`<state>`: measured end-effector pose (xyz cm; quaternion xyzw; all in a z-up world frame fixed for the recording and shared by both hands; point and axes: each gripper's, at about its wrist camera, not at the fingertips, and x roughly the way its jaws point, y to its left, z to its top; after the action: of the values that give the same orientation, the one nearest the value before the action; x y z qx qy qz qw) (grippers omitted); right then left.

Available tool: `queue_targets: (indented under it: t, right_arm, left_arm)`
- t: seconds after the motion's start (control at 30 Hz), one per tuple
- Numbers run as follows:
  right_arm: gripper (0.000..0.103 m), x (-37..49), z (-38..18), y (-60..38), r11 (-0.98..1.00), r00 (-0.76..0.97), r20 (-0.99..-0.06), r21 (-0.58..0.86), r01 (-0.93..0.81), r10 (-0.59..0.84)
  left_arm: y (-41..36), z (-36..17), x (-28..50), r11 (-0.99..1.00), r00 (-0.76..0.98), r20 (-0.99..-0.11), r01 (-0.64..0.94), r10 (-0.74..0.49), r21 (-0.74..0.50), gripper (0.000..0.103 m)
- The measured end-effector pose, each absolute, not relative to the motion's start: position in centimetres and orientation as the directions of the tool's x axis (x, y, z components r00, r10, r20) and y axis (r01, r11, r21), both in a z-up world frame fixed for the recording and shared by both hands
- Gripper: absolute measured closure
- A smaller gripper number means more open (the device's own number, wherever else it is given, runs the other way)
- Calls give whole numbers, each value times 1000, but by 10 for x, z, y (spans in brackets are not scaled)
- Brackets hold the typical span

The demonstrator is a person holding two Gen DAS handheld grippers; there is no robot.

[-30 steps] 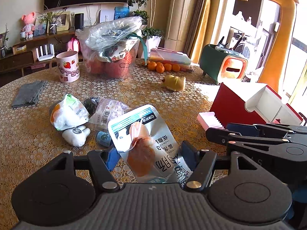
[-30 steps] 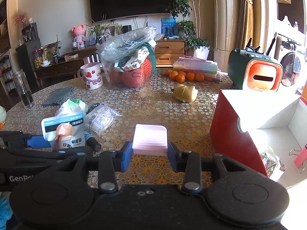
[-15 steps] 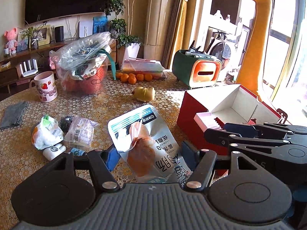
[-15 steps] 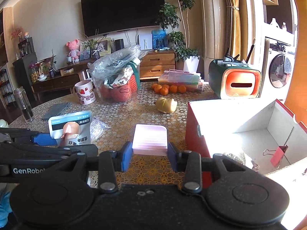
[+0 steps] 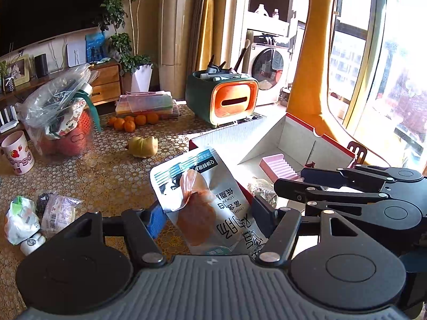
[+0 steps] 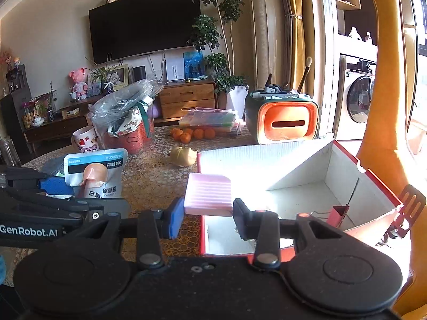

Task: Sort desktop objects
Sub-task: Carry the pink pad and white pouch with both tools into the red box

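Both grippers carry items to the red box

The left gripper (image 5: 206,218) pinches a snack pouch (image 5: 202,200) at the red box's (image 6: 267,157) near rim; the right gripper (image 6: 208,212) clamps a pink ridged block (image 6: 208,194) over that rim. Likely next: move each item fully above the white interior, then release.

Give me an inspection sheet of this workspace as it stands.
Surface: round table, gold patterned cover.
Job's things: snack pouch; pink ridged tray; open red box.
Clutter: strawberry mug, bagged basket, oranges, wrapped packets.
Grippers: left tongs shut on the pouch; right tongs shut on the tray, at the box's edge.
Cables: nothing seen.
Surroundings: television, giraffe figure.
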<state>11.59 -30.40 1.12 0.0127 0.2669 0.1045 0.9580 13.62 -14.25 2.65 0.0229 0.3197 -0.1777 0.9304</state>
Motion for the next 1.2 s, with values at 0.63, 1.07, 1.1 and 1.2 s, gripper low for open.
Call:
queue_targets:
  t: [0.63, 1.07, 1.1, 1.2]
  right_arm:
    - [64, 164, -9, -380, 995, 826, -556, 11, -102, 91]
    - [64, 230, -25, -407, 994, 772, -633, -38, -101, 54]
    - [64, 234, -26, -407, 994, 768, -638, -43, -100, 49]
    - [67, 249, -33, -410, 993, 746, -665, -63, -100, 33]
  left_arm:
    - [-225, 3, 220, 880, 590, -705, 464, -394, -104, 36]
    - [-265, -20, 279, 860, 481, -789, 496, -383, -115, 36]
    - [-267, -22, 282, 859, 472, -796, 499, -380, -115, 36]
    - [-274, -30, 292, 856, 439, -820, 505, -368, -114, 36]
